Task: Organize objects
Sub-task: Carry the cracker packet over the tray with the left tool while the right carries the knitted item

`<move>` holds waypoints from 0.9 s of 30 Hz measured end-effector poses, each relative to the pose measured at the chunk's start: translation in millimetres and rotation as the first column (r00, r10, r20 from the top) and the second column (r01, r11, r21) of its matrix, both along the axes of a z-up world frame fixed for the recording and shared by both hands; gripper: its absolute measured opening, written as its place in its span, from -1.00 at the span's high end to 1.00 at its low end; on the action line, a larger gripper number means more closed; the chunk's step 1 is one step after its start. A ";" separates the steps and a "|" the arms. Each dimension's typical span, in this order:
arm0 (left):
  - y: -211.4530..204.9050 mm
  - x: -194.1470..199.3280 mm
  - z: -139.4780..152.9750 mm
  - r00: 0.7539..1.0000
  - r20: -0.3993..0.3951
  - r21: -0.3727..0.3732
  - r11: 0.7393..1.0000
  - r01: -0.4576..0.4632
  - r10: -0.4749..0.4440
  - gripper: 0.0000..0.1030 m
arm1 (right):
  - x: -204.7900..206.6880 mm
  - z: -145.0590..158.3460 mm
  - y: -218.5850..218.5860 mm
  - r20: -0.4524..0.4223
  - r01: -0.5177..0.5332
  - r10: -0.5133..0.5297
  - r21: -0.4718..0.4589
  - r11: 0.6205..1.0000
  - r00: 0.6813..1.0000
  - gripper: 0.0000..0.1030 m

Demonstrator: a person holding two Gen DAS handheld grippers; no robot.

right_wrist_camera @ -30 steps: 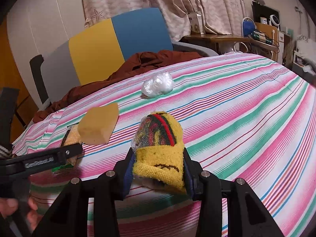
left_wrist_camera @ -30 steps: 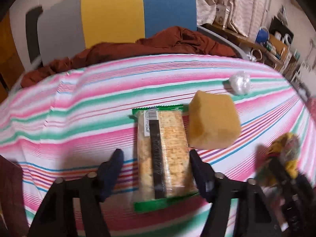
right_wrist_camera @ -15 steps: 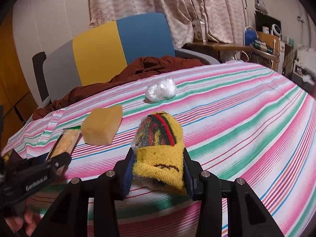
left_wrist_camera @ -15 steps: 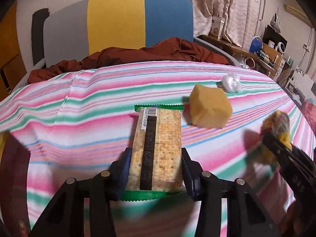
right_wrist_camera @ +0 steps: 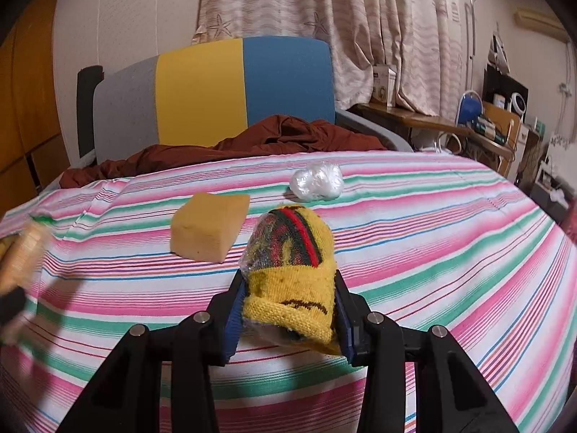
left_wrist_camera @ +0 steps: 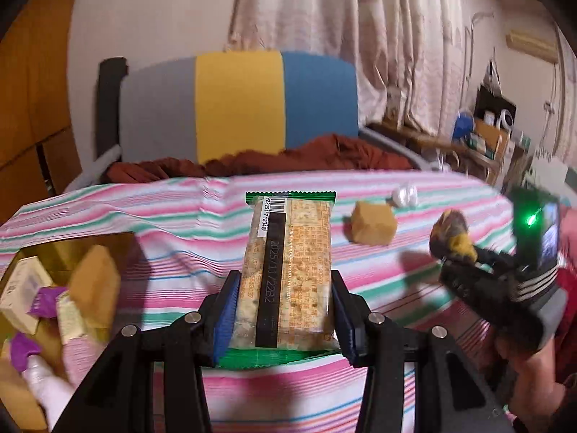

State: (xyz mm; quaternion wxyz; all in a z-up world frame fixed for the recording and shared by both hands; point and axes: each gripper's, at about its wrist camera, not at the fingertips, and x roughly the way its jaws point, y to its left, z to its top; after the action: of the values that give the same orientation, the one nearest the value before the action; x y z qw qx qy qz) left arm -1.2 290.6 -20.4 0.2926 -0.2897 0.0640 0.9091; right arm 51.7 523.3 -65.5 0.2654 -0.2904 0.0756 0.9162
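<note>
Two grippers, each clamped on something. The left gripper (left_wrist_camera: 285, 314) has its blue pads pressed against the long sides of a cracker packet (left_wrist_camera: 288, 274) — green-edged wrapper, barcode label and a black printed strip facing up — and the packet points away from the camera, held above the striped tablecloth (left_wrist_camera: 173, 216). The right gripper (right_wrist_camera: 286, 319) is closed on a rolled yellow sock (right_wrist_camera: 292, 263) with red and dark bands; part of the roll shows a clear plastic wrap, and it too is lifted clear of the cloth.

Beyond the sock, on the cloth, lies a tan sponge block (right_wrist_camera: 209, 229), and farther back, well apart from it, a crumpled ball of clear plastic (right_wrist_camera: 317, 180). In the left wrist view, low at the left edge, an open box (left_wrist_camera: 72, 249) holds blurred items — another tan block, small cartons, purple pieces, a white bottle. At the far side of the table a rust-brown cloth (right_wrist_camera: 252, 144) is heaped against a chair (right_wrist_camera: 202, 86) with grey, yellow and blue panels. Patterned curtains (right_wrist_camera: 360, 18) hang behind.
</note>
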 end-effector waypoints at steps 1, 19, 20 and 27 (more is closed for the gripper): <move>-7.5 1.8 4.5 1.000 0.000 0.017 1.000 -0.005 0.005 0.08 | 0.6 1.5 -4.0 -0.002 -0.007 0.007 0.018 1.000 1.000 0.15; -157.3 -32.9 6.4 0.952 0.208 0.094 0.964 -0.247 0.223 0.08 | 28.6 3.9 -84.8 0.045 -0.183 0.179 0.126 0.975 0.983 0.15; -170.4 -38.7 2.8 0.940 0.237 0.101 0.956 -0.275 0.245 0.08 | 29.7 3.8 -90.2 0.048 -0.196 0.191 0.127 0.972 0.980 0.15; -205.4 -68.2 -20.0 0.886 0.356 0.089 0.933 -0.349 0.297 0.08 | 39.4 8.7 -135.0 0.033 -0.282 0.281 0.074 0.956 0.959 0.15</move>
State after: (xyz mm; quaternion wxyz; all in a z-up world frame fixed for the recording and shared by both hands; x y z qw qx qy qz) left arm -69.4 85.2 -40.4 0.1645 -0.4246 -0.1049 0.8841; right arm 91.2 388.3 -56.9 0.1443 -0.2976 -0.0053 0.9437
